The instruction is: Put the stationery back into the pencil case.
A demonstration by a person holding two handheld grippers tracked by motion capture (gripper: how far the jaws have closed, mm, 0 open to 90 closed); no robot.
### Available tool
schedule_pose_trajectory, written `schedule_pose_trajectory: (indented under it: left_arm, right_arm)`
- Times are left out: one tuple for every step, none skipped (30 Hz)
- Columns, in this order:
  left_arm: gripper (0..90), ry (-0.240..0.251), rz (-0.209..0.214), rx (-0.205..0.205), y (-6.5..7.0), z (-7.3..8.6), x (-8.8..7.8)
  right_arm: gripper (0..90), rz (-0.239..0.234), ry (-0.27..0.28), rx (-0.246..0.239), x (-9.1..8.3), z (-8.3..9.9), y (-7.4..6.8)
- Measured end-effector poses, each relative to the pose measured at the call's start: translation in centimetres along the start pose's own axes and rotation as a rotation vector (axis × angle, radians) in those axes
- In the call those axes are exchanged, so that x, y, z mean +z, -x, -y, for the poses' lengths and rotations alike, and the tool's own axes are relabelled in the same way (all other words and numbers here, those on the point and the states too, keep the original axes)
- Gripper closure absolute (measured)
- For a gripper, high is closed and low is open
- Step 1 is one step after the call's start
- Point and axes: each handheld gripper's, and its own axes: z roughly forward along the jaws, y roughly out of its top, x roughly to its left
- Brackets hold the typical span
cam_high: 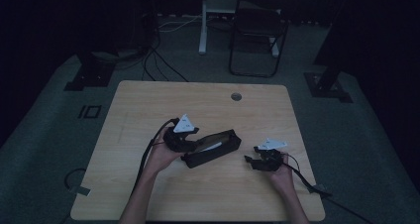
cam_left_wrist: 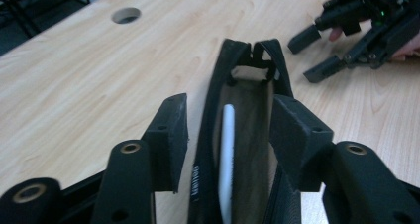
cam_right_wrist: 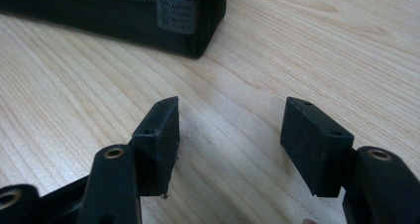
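Wooden table (cam_high: 148,100), grommet hole (cam_high: 236,96) near its far edge. Left gripper (cam_high: 185,143): jaws parted, straddling the near end of the pencil case, pads not pressing. Black pencil case (cam_high: 213,148): mid-table, unzipped, white pen (cam_left_wrist: 228,149) lying inside. Right gripper (cam_high: 251,160): right of the case, apart from it, jaws parted around nothing.

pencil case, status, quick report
Left gripper open, jaws astride the open pencil case, white pen inside. Right gripper open, empty, off to the side. Nothing in the way.
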Motion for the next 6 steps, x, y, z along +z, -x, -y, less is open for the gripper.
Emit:
schedule_pose_trajectory:
  left_arm:
    - [47.9, 0.003, -0.007, -0.004, -0.18, 0.06, -0.29]
    - [47.5, 0.003, -0.010, -0.010, -0.36, 0.13, -0.55]
    - [46.9, -0.002, -0.013, -0.008, -0.60, 0.20, -0.76]
    - [46.6, -0.008, -0.018, -0.008, -0.83, 0.28, -0.93]
    - [45.9, -0.017, -0.024, -0.009, -1.08, 0.35, -1.09]
    - [45.1, -0.017, -0.024, -0.009, -1.08, 0.35, -1.09]
  right_arm:
    - [40.2, 0.000, 0.000, 0.000, 0.00, 0.00, 0.00]
    - [40.3, 0.000, 0.000, 0.000, 0.00, 0.00, 0.00]
    - [40.2, 0.000, 0.000, 0.000, 0.00, 0.00, 0.00]
    - [40.2, 0.000, 0.000, 0.000, 0.00, 0.00, 0.00]
    - [40.2, 0.000, 0.000, 0.000, 0.00, 0.00, 0.00]
    - [40.1, 0.000, 0.000, 0.000, 0.00, 0.00, 0.00]
